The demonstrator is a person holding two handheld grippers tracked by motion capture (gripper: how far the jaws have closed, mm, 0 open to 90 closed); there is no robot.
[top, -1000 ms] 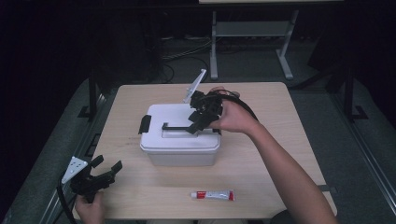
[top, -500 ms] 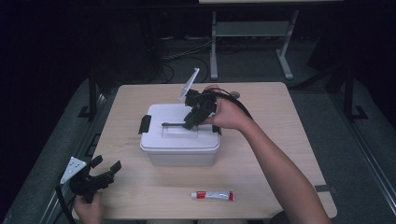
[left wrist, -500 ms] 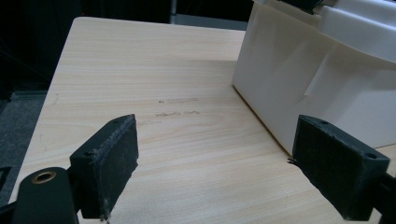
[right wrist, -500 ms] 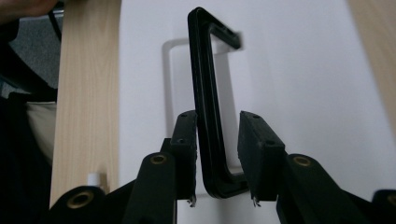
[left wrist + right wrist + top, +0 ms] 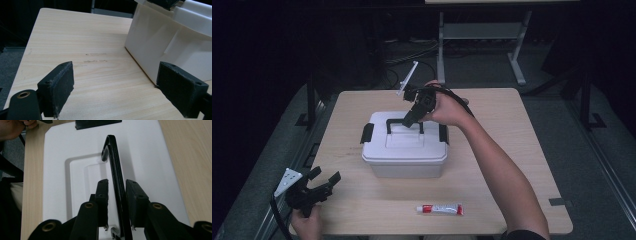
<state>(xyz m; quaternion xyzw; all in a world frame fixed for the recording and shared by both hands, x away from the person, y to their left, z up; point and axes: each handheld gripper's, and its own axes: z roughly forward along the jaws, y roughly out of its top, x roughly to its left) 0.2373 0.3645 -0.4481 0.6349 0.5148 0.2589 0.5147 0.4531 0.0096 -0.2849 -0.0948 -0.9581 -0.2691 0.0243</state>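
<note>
A white lidded box (image 5: 404, 162) stands mid-table, with a black latch at each end. Its black handle (image 5: 404, 122) stands upright over the lid. My right gripper (image 5: 411, 119) reaches down from behind onto that handle. In the right gripper view the handle (image 5: 113, 157) runs between the two pads; my right gripper (image 5: 117, 195) has just been closing and now pinches it. My left gripper (image 5: 326, 176) rests open at the table's front left corner. In the left gripper view, my left gripper (image 5: 115, 87) has bare table between its pads and the box's side wall (image 5: 175, 42) is just ahead at the right.
A small white tube with a red end (image 5: 439, 209) lies near the front edge, in front of the box. The wooden table (image 5: 512, 130) is bare to the right of the box. A metal frame and cables stand on the dark floor beyond.
My right gripper has moved left from the lid's right end to the handle and narrowed its jaws around it. The handle now stands up. The left gripper has stayed put.
</note>
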